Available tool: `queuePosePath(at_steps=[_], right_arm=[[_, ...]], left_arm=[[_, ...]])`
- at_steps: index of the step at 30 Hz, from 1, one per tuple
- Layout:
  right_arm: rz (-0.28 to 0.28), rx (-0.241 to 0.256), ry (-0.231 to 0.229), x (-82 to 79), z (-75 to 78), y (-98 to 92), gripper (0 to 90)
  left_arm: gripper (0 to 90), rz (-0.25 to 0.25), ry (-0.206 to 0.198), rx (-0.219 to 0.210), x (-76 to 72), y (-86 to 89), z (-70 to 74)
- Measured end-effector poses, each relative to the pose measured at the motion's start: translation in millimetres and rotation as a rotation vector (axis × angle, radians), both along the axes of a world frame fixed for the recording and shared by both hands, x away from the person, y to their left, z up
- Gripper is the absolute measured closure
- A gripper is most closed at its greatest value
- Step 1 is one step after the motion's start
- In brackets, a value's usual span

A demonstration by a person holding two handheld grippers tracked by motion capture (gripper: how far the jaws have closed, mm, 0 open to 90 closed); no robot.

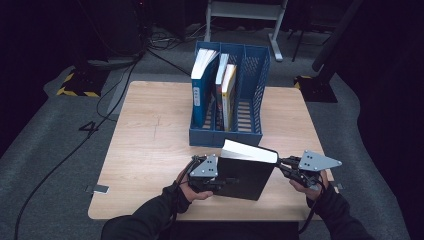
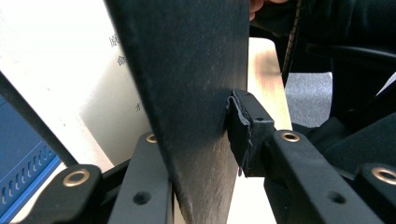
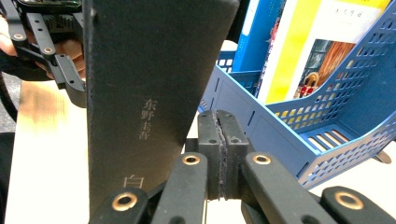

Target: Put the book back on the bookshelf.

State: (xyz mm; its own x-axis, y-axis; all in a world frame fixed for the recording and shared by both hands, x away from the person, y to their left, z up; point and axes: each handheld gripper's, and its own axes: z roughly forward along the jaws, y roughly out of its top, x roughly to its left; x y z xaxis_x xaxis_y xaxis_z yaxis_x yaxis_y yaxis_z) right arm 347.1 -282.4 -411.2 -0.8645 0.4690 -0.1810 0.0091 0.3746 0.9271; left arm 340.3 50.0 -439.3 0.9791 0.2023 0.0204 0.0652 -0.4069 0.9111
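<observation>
From the high view, a black book (image 1: pixel 245 177) stands on the table (image 1: pixel 145 145) at about 6 o'clock from the blue rack (image 1: pixel 226 136), just in front of it, white page edge up. The left gripper (image 1: pixel 227 182) is on the book's cover from the 9 o'clock side, and the right gripper (image 1: pixel 281 162) sits at the book's top corner, around 3 o'clock. The rack holds three books (image 1: pixel 222 85) leaning in its left and middle slots.

Left gripper view: the jaws are clamped on the black cover, one pad (image 2: pixel 245 130) flat against it and the other jaw behind the cover at 7 o'clock. White pages (image 2: pixel 65 70) fan out at 10 o'clock.

Right gripper view: the pads (image 3: pixel 223 149) are pressed together with nothing between them, just beside the book's spine (image 3: pixel 149 84), which rises at 11 o'clock with pale characters on it. The left gripper (image 3: pixel 70 88) grips the far edge at 10 o'clock, and the rack (image 3: pixel 327 121) with its books is at 2 o'clock.
</observation>
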Motion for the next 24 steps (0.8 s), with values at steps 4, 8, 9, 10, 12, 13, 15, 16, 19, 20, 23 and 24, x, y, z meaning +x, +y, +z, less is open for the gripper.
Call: queuePosePath(at_steps=[4, 8, 9, 10, 12, 13, 15, 16, 19, 20, 23, 24], right_arm=[[0.027, -0.017, 0.004, -2.5, 0.4, -2.1, 85.7], [0.035, -0.033, 0.006, -4.1, 0.7, -3.3, 82.5], [0.037, -0.04, 0.009, -4.1, 0.4, -4.1, 80.8], [0.036, -0.04, 0.016, -4.1, 0.1, -4.9, 78.8], [0.036, -0.045, 0.028, -3.7, -0.7, -6.4, 77.0], [0.041, -0.047, 0.03, -3.6, -1.4, -7.2, 76.3], [0.047, -0.053, 0.05, -3.8, -2.5, -9.1, 72.0], [0.047, -0.053, 0.05, -3.8, -2.5, -9.1, 72.0], [0.066, -0.07, 0.054, -4.6, -2.9, -10.9, 68.9], [0.073, -0.082, 0.059, -5.1, -3.8, -12.1, 65.2], [0.082, -0.099, 0.078, -5.3, -5.3, -13.7, 60.2], [0.085, -0.101, 0.083, -5.5, -6.3, -14.5, 59.5]], left_arm=[[70.8, -0.007, -0.013, 0.016, -1.9, 1.8, -0.9], [70.8, -0.008, -0.027, 0.035, -3.6, 3.8, -1.1], [70.6, -0.007, -0.03, 0.042, -3.3, 4.9, -1.0], [70.5, -0.007, -0.031, 0.043, -3.2, 5.5, -1.1], [70.6, -0.013, -0.032, 0.055, -2.8, 7.5, -1.8], [70.6, -0.013, -0.029, 0.065, -3.0, 8.7, -2.1], [72.1, -0.03, -0.026, 0.073, -3.1, 10.2, -2.9], [72.7, -0.03, -0.026, 0.073, -3.1, 10.2, -2.9], [73.3, -0.047, -0.031, 0.085, -4.1, 10.2, -2.3], [73.9, -0.051, -0.031, 0.088, -4.4, 10.4, -2.3], [74.0, -0.052, -0.029, 0.088, -5.0, 10.5, -2.6], [74.1, -0.053, -0.029, 0.09, -4.8, 10.7, -2.7]])
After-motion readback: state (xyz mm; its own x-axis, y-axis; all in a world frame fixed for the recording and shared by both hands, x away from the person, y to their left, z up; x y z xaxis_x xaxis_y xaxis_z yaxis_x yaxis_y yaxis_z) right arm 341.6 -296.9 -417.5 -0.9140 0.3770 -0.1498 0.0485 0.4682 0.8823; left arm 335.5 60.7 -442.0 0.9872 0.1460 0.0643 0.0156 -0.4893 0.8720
